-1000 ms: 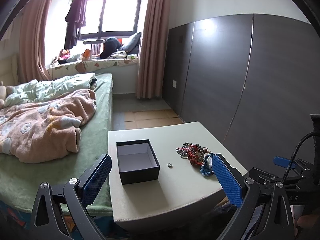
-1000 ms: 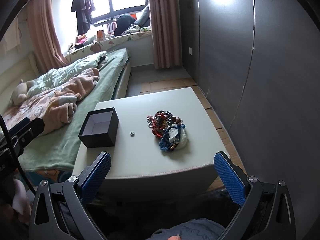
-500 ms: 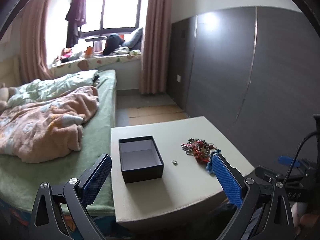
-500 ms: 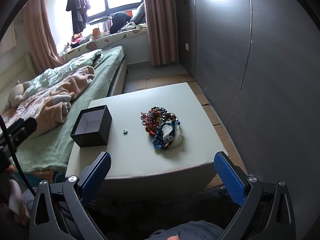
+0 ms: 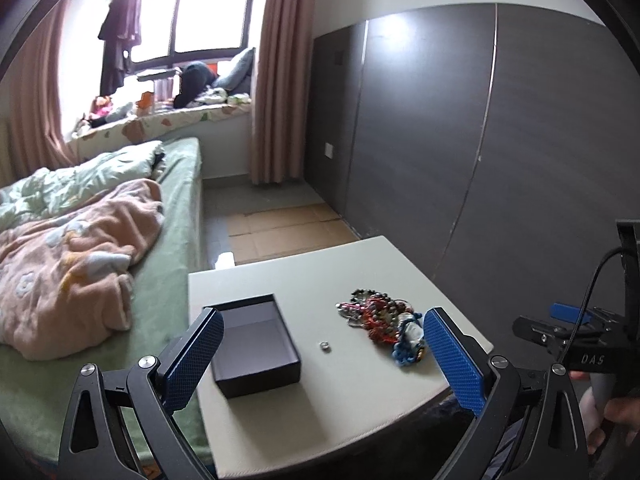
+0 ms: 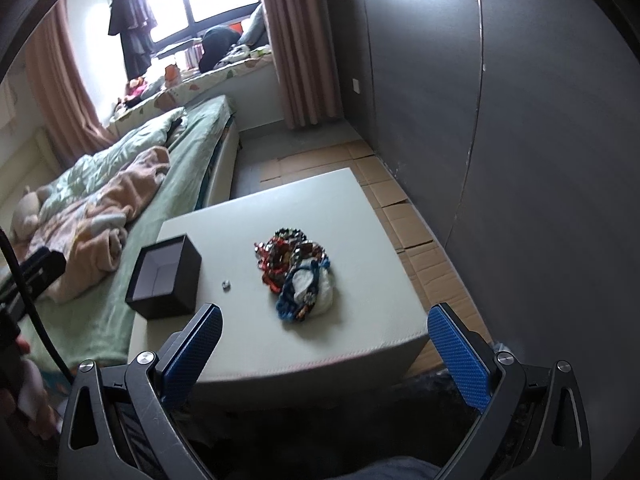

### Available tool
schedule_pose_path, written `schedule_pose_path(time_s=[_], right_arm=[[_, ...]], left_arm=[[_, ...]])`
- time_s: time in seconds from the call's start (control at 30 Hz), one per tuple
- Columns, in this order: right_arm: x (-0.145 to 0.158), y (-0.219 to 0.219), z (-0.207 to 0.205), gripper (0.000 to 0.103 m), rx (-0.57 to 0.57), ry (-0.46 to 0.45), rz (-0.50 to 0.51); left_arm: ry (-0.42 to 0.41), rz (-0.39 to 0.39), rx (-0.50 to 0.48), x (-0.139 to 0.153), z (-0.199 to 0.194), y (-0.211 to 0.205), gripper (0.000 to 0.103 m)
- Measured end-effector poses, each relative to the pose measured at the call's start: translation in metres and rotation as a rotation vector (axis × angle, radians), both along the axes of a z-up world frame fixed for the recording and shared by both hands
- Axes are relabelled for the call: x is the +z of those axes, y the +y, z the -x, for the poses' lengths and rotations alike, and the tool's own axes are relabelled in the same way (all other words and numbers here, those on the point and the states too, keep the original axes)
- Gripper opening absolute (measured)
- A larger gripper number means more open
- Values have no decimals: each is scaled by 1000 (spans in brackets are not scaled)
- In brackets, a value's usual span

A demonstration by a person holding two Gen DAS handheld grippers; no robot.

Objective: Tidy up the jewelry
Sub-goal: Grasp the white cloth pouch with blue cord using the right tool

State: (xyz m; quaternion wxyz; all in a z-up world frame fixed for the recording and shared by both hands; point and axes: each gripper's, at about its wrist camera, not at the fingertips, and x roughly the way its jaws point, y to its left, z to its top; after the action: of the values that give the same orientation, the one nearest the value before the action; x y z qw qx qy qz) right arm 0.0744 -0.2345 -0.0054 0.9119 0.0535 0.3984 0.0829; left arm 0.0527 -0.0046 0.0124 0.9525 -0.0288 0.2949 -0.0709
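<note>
Both the left gripper (image 5: 320,352) and right gripper (image 6: 324,344) hang wide apart, holding nothing, short of the tabletop (image 6: 360,332). Ahead lie the jewelry pile (image 6: 296,268), a small ring (image 6: 226,284) and an open black box (image 6: 166,276).

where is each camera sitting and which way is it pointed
Left wrist: on the left gripper, low at the table's near edge, facing the black box, bed and window; its open jaws show, with the right gripper alongside.
Right wrist: on the right gripper, higher, looking down at the jewelry pile; open jaws show.
Both share the box, small ring and pile.
</note>
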Motion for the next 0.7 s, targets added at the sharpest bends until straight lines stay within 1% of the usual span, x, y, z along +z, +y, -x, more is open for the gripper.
schedule_pose_path(time_s=[0.03,0.13,0.2,0.27,0.33,0.37,0.43,0.47,0.5,0.57,0.63,0.7], right_arm=[[0,-2,-5,103,-1,6,-22],[0,-2,-19,103,1,26,-73],[-4,-2,-30,102,-3,50,-101],[-9,-3,-40,100,-6,69,-136],[-16,-4,-50,93,-5,96,-168],[-20,-4,-54,90,-3,108,-184],[-33,-6,-62,81,-1,136,-221],[-39,-7,-66,79,-2,152,-241],[-45,-9,-69,75,-4,168,-259],[-63,-11,-77,67,0,218,-327],[-78,-13,-83,57,7,261,-378],[-95,-12,-91,52,8,316,-429]], left_arm=[[9,4,-6,0,-5,0,98],[61,22,-29,-4,-24,-4,89],[99,23,-45,-8,-37,-9,79],[133,24,-66,-13,-49,-14,77],[163,34,-86,-17,-58,-18,77],[180,37,-95,-20,-65,-20,74],[205,32,-104,-25,-74,-24,70],[225,26,-110,-29,-80,-27,67],[244,21,-116,-33,-87,-29,63],[274,12,-123,-42,-96,-32,58],[288,14,-129,-50,-104,-34,58],[304,24,-130,-61,-111,-34,56]])
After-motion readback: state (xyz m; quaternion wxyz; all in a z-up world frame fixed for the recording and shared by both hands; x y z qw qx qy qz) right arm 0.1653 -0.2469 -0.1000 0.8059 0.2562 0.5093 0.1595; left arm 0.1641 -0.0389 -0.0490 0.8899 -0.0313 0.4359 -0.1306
